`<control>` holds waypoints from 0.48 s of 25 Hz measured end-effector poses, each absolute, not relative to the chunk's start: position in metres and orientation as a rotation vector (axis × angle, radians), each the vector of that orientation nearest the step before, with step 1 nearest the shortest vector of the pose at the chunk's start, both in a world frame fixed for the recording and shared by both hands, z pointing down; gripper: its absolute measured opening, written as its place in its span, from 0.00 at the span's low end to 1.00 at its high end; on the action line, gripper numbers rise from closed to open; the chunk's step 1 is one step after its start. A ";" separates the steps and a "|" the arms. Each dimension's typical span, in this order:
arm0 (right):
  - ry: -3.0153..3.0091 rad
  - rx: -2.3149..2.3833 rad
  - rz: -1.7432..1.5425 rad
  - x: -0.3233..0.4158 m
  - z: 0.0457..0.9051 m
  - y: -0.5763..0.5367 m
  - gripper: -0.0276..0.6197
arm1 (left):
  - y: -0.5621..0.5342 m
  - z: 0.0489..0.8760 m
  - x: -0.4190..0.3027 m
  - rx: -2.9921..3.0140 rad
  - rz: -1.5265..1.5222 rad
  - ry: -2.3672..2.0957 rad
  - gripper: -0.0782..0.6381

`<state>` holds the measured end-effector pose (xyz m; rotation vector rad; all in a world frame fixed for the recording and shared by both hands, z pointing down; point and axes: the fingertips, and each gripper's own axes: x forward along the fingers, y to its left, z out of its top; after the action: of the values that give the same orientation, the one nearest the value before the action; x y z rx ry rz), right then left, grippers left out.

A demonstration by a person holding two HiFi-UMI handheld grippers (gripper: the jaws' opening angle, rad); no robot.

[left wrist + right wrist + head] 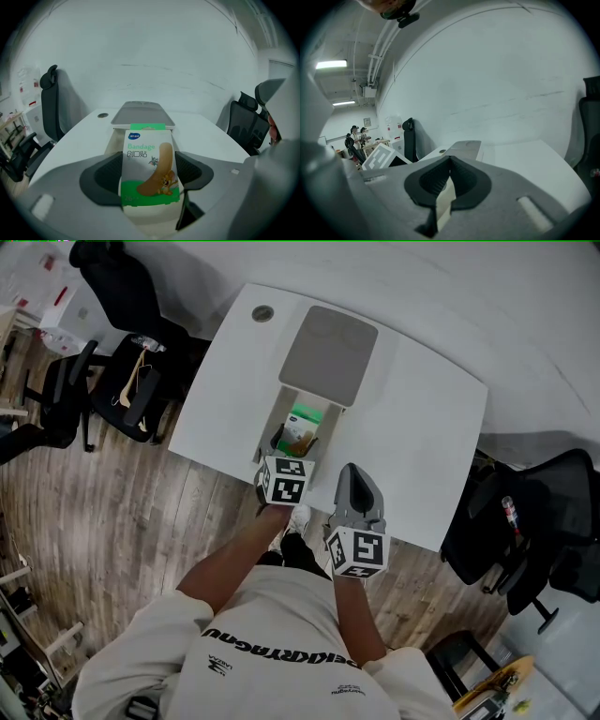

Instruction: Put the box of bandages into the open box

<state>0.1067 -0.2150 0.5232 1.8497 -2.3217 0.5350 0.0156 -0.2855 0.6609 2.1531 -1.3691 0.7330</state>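
Left claw (151, 174) is clamping the bandage box (147, 154), pads pressing on its two side edges, jaws standing wide. The bandage box is standing upright in the grip, printed face toward the claw's camera, green strip at the top. In the head view the left claw is holding it at the near end of the open box (289, 401), within the cavity's outline; whether it is touching the bottom cannot be told. Grey lid (328, 354) is lying flat just beyond the cavity. Right claw (449, 161) is hanging with jaws together, nothing between them, just right of the left claw, at the near table edge. The open box is sitting on the white table (422, 437). Black chairs (122, 381) are standing on both sides.
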 end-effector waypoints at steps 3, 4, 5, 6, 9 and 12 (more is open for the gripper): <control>-2.316 1.856 0.536 0.109 0.524 -0.215 0.04 | -0.287 0.667 0.016 2.142 0.750 -1.365 0.61; -2.314 1.857 0.537 0.109 0.524 -0.215 0.04 | -0.287 0.669 0.017 2.139 0.755 -1.363 0.61; -2.313 1.858 0.538 0.110 0.524 -0.215 0.04 | -0.287 0.670 0.017 2.137 0.761 -1.362 0.61; -2.313 1.859 0.539 0.110 0.524 -0.215 0.04 | -0.287 0.672 0.018 2.134 0.768 -1.362 0.61; -2.314 1.857 0.542 0.110 0.525 -0.215 0.04 | -0.290 0.678 0.017 2.123 0.788 -1.361 0.61; -2.311 1.855 0.546 0.110 0.526 -0.216 0.04 | -0.293 0.684 0.016 2.115 0.806 -1.359 0.61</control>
<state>0.1104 -0.2160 0.5263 1.8547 -2.3115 0.5464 0.0161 -0.2930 0.6845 2.1150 -1.3592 0.8060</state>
